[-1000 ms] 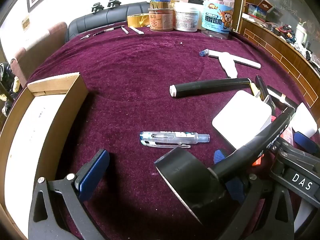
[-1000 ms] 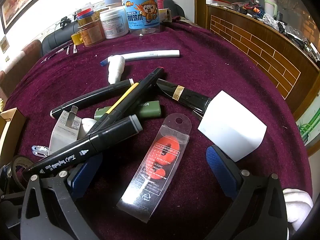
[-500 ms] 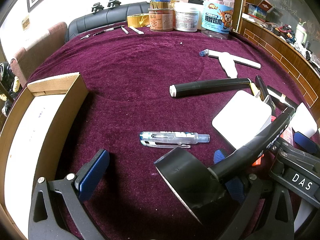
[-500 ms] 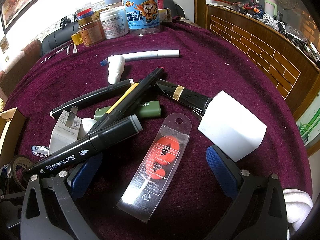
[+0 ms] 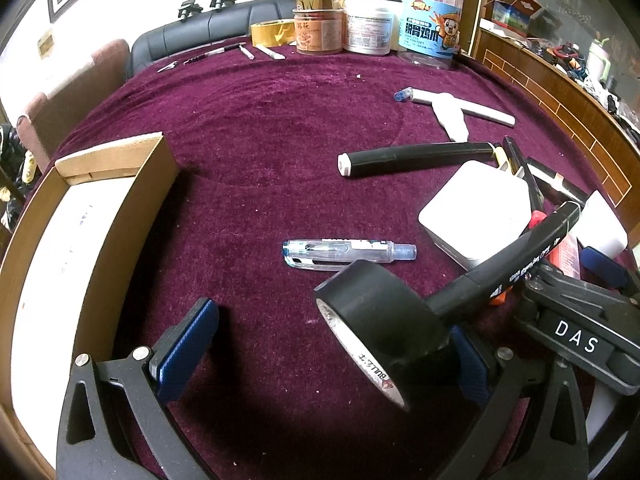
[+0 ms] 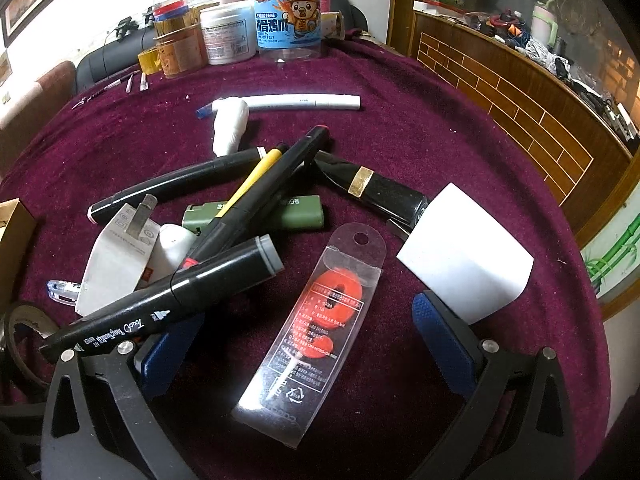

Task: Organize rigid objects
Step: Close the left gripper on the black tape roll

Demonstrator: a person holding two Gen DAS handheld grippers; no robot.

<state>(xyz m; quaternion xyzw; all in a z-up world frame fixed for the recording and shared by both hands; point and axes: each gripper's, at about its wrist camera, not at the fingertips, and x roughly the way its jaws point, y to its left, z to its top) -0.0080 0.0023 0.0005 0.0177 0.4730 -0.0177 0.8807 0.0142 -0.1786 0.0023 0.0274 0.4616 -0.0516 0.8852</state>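
Your left gripper [image 5: 332, 354] stands with its fingers spread wide and grips nothing. A black tape roll [image 5: 380, 330] sits tilted between the fingers, leaning against the right one, with a thick black marker [image 5: 516, 266] resting on its far right side. Just beyond the roll lies a clear pen [image 5: 348, 250] on the purple cloth [image 5: 260, 128]. To the left of your left gripper, an open cardboard box [image 5: 86, 216] sits near the table edge. To the right of the pen is a white charger [image 5: 478, 210], and beyond it a long black marker [image 5: 416, 159] lies across the cloth.

Your right gripper [image 6: 308, 344] is likewise spread wide and grips nothing. A clear packet with orange parts [image 6: 316, 332] lies flat between its fingers. The thick black marker [image 6: 168, 300] lies over the left finger [image 6: 168, 354], one end resting on the pile. A white block [image 6: 466, 256] touches the tip of the right finger [image 6: 440, 344]. Beyond the gripper, the pile holds a green lighter [image 6: 296, 212], a slim black pen with a yellow one beside it [image 6: 264, 196], crossing over the lighter, and a black tube with a gold band [image 6: 376, 190]. Further off lie a white marker [image 6: 304, 101] and a small white bottle [image 6: 230, 126], touching each other. At the far edge stand several jars [image 6: 288, 20].
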